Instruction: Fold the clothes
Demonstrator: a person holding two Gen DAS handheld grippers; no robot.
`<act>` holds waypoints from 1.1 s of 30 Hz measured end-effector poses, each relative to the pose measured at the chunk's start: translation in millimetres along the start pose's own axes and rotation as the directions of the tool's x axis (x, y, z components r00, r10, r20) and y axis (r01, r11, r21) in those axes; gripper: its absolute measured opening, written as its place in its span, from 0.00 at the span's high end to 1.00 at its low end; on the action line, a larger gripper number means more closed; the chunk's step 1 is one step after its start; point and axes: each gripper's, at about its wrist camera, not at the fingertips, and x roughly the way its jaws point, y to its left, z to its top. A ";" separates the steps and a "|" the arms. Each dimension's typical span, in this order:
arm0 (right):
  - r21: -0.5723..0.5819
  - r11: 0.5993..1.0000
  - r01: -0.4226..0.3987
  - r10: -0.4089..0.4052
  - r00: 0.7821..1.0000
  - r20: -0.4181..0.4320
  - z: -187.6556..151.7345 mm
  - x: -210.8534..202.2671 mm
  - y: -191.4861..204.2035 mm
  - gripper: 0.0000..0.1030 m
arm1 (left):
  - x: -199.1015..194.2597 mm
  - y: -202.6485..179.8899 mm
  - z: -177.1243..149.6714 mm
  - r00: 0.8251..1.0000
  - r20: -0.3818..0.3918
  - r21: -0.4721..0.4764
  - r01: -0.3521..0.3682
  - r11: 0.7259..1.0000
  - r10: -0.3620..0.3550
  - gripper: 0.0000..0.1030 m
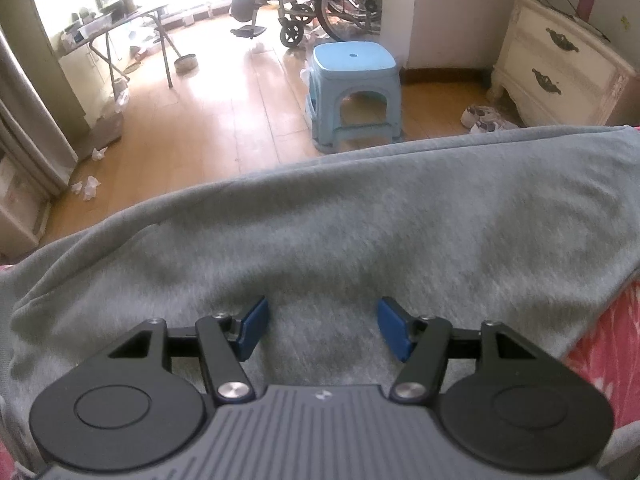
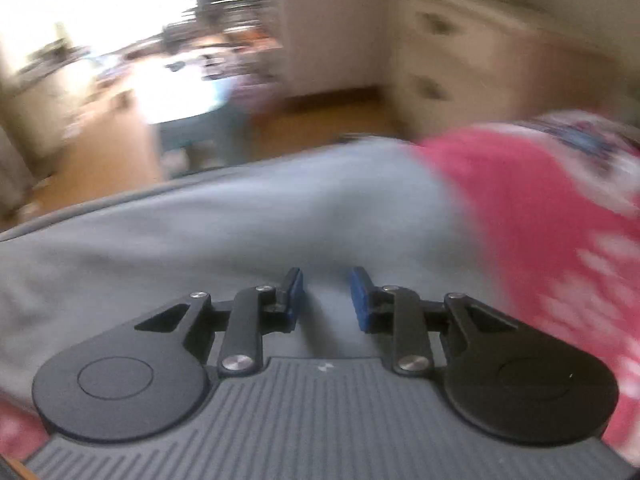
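A grey fleece garment lies spread over a pink patterned bed cover, and its far edge runs along the side of the bed. My left gripper hovers over the cloth, tilted down, open, with a wide gap between its blue pads and nothing in it. The right wrist view is smeared by motion. In it my right gripper stands over the same grey garment, near where the garment meets the pink cover. Its jaws are narrowly apart, and only the cloth beneath shows in the gap.
Beyond the bed edge is a wooden floor with a light blue plastic stool close by. A white dresser stands at the right with shoes beside it. A wheelchair and a folding table stand farther back.
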 end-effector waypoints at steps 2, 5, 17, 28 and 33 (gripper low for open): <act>0.070 0.986 0.153 -0.152 0.988 -0.013 -4.7 -15.0 -27.7 0.74 | -0.5 1.4 -0.6 1.000 0.001 -0.008 0.003 1.000 -0.003 0.39; 0.093 0.980 0.175 -0.175 0.985 -0.012 -15.7 -41.5 -31.0 0.74 | -2.9 0.5 -2.5 1.000 -0.006 -0.017 -0.021 1.000 0.021 0.39; -0.167 0.962 -0.215 0.201 0.974 -0.102 -67.5 -59.2 135.7 0.73 | -34.8 16.7 -18.7 0.985 -0.113 -0.093 -0.140 0.986 0.130 0.39; 0.047 0.991 -0.129 0.133 0.987 -0.090 -116.1 -186.9 101.0 0.70 | -80.5 20.4 -45.8 0.980 -0.128 -0.136 -0.169 0.976 0.152 0.39; 0.042 0.968 -0.249 0.252 0.963 -0.093 -121.1 -220.3 131.7 0.70 | -110.6 28.8 -57.5 0.980 -0.109 -0.171 -0.185 0.968 0.168 0.35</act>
